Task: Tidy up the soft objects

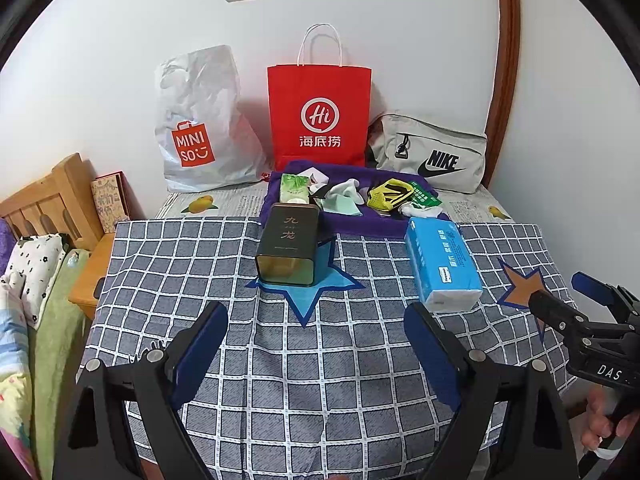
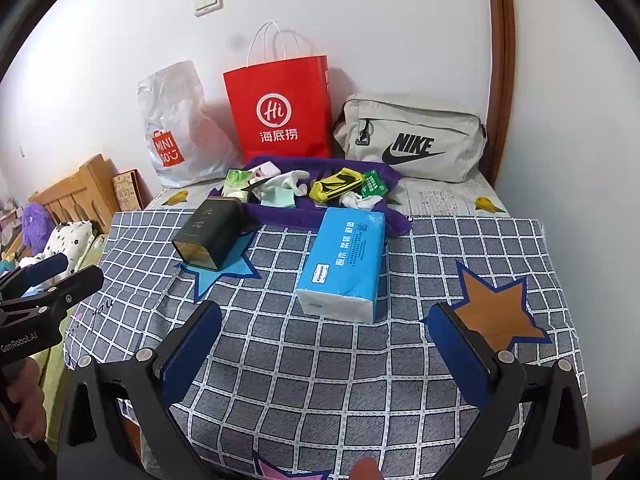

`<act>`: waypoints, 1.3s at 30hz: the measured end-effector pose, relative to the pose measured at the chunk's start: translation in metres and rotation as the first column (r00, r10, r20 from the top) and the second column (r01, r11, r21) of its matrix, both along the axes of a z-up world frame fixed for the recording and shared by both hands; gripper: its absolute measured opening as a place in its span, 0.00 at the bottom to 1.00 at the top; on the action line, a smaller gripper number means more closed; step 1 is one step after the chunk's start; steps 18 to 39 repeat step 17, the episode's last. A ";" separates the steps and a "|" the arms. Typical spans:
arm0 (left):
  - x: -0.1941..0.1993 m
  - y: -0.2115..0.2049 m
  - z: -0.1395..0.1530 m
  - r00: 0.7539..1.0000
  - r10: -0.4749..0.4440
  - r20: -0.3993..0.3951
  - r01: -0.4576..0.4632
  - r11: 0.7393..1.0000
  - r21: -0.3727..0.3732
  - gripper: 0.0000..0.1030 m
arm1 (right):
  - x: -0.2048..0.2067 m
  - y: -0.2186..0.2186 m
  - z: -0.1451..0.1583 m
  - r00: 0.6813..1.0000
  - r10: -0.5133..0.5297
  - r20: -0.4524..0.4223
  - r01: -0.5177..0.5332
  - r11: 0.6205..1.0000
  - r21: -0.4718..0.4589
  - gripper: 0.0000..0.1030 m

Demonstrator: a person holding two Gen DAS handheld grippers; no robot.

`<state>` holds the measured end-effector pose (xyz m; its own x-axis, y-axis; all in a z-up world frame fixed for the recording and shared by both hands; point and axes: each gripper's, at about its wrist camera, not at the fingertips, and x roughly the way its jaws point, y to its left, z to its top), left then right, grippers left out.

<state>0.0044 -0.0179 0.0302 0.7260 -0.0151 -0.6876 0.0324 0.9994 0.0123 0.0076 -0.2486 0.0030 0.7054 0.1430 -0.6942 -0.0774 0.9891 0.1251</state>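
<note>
A purple towel at the back of the checked tablecloth carries a pile of soft items: white and mint socks, a yellow and black item, a green packet. A blue tissue pack lies in front of it. A dark tin lies on a blue star. My left gripper is open over the cloth, nothing between its fingers. My right gripper is open too, just short of the tissue pack.
Against the wall stand a white Miniso bag, a red paper bag and a grey Nike pouch. A bed with a wooden headboard lies left. An orange star marks the cloth at right.
</note>
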 end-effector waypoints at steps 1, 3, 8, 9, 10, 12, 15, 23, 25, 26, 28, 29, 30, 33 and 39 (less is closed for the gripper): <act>0.000 0.000 0.000 1.000 0.000 0.000 0.000 1.000 0.000 0.87 | 0.000 0.000 0.000 1.000 0.001 -0.001 -0.001 1.000 0.000 0.99; 0.000 0.000 0.000 1.000 0.000 0.001 0.000 1.000 0.000 0.87 | 0.000 0.000 0.000 1.000 0.000 0.000 0.000 1.000 0.000 0.99; -0.001 -0.001 0.000 1.000 0.001 0.000 -0.001 1.000 0.001 0.87 | -0.001 0.000 0.001 1.000 -0.002 0.000 0.002 1.000 0.003 0.99; -0.001 -0.001 0.000 1.000 0.000 0.000 0.000 1.000 0.000 0.87 | -0.001 -0.001 0.001 1.000 -0.002 0.000 0.002 1.000 0.004 0.99; -0.001 -0.001 0.000 1.000 0.001 0.000 -0.001 1.000 0.000 0.87 | -0.001 -0.001 0.001 1.000 -0.002 0.000 0.002 1.000 0.003 0.99; -0.001 -0.001 0.000 1.000 -0.001 0.001 0.001 1.000 -0.001 0.87 | -0.002 -0.001 0.002 1.000 -0.001 0.000 0.001 1.000 0.001 0.99; -0.001 0.000 0.000 1.000 -0.001 0.001 0.001 1.000 -0.001 0.87 | -0.002 -0.001 0.002 1.000 -0.002 0.001 0.002 1.000 0.003 0.99; 0.000 -0.001 -0.001 1.000 0.000 -0.002 0.000 1.000 -0.001 0.87 | -0.002 -0.001 0.002 1.000 -0.003 0.000 0.003 1.000 0.002 0.99; 0.000 -0.001 -0.001 1.000 0.000 -0.002 0.000 1.000 -0.001 0.87 | -0.002 -0.001 0.002 1.000 -0.003 0.000 0.003 1.000 0.002 0.99; 0.000 -0.001 -0.001 1.000 0.000 -0.002 0.000 1.000 -0.001 0.87 | -0.002 -0.001 0.002 1.000 -0.003 0.000 0.003 1.000 0.002 0.99; 0.000 -0.001 -0.001 1.000 0.000 -0.002 0.000 1.000 -0.001 0.87 | -0.002 -0.001 0.002 1.000 -0.003 0.000 0.003 1.000 0.002 0.99; 0.000 -0.001 -0.001 1.000 0.000 -0.002 0.000 1.000 -0.001 0.87 | -0.002 -0.001 0.002 1.000 -0.003 0.000 0.003 1.000 0.002 0.99; 0.000 -0.001 -0.001 1.000 0.000 -0.002 0.000 1.000 -0.001 0.87 | -0.002 -0.001 0.002 1.000 -0.003 0.000 0.003 1.000 0.002 0.99; 0.000 -0.001 -0.001 1.000 0.000 -0.002 0.000 1.000 -0.001 0.87 | -0.002 -0.001 0.002 1.000 -0.003 0.000 0.003 1.000 0.002 0.99; 0.000 -0.001 -0.001 1.000 0.000 -0.002 0.000 1.000 -0.001 0.87 | -0.002 -0.001 0.002 1.000 -0.003 0.000 0.003 1.000 0.002 0.99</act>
